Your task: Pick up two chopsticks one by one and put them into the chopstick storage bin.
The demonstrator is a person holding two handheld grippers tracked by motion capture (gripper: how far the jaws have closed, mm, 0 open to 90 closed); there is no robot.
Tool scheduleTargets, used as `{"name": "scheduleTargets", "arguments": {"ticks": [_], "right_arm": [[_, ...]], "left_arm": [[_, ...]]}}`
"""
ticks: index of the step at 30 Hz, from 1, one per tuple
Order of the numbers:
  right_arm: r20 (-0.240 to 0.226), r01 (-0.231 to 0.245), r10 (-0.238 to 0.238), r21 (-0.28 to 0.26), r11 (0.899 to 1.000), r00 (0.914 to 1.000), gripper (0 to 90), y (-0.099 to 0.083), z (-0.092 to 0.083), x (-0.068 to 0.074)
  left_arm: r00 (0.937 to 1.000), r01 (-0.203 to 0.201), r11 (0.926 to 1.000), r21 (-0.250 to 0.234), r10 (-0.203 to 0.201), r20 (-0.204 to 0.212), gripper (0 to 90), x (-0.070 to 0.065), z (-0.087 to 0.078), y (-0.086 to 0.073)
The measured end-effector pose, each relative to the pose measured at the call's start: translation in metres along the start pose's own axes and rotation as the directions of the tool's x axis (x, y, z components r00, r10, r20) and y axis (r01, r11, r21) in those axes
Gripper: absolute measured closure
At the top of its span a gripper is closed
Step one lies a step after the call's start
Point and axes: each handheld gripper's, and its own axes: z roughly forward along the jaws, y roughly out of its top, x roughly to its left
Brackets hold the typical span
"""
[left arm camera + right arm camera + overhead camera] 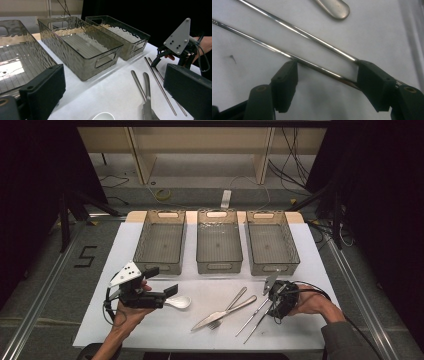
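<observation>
On the white sheet lie two chopsticks [255, 317], one knife [222, 312], one fork [227, 309] and one spoon [177, 301], before three bins [219, 245]. Right gripper [325, 75] straddles the chopsticks, jaws wide, gripping nothing; left gripper [165, 292] is open, empty, above the spoon.

High view overlooks the table [150, 330]; tool views sit low, sharing chopsticks [294, 30].

A white-covered tabletop [150, 325] carries three clear plastic bins [219, 245] in a row, with a white spoon [178, 301], a knife [225, 312], a fork [229, 306] and two metal chopsticks [254, 317] in front.
</observation>
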Motion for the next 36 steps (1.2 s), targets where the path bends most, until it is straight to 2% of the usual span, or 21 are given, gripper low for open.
{"name": "scheduleTargets", "arguments": {"ticks": [7, 12, 17, 19, 23, 36], "right_arm": [[-0.011, 0.007, -0.007, 0.022, 1.0, 0.9999, 34.1, -0.001, 0.0, 0.001], [-0.021, -0.018, 0.019, 0.037, 0.999, 0.9996, 35.8, -0.001, -0.001, 0.003], [-0.02, -0.008, 0.009, 0.049, 0.999, 0.9998, 37.3, -0.001, -0.001, 0.004], [-0.024, 0.004, -0.003, 0.058, 0.998, 0.9997, 39.5, 0.001, -0.001, 0.003], [-0.037, -0.011, 0.014, 0.071, 0.997, 0.9992, 45.6, 0.002, -0.002, 0.006], [-0.041, -0.006, 0.009, 0.085, 0.996, 0.9991, 55.7, 0.004, -0.003, 0.01]], "left_arm": [[1.0, 0.002, 1.0, 0.002, -0.002, 0.001, 3.3, 0.0, 0.0, 0.0], [1.0, -0.002, 1.0, 0.007, 0.002, 0.0, 3.3, 0.0, 0.0, 0.0], [1.0, 0.002, 1.0, 0.002, -0.002, 0.0, 3.3, 0.0, 0.0, 0.0], [1.0, 0.001, 1.0, 0.009, -0.001, 0.0, 3.3, 0.0, 0.001, 0.0], [1.0, 0.001, 1.0, 0.01, -0.001, 0.0, 3.3, 0.0, 0.001, -0.001], [1.0, 0.001, 0.9999, 0.011, -0.001, -0.001, 3.3, 0.0, 0.001, -0.001]]}}
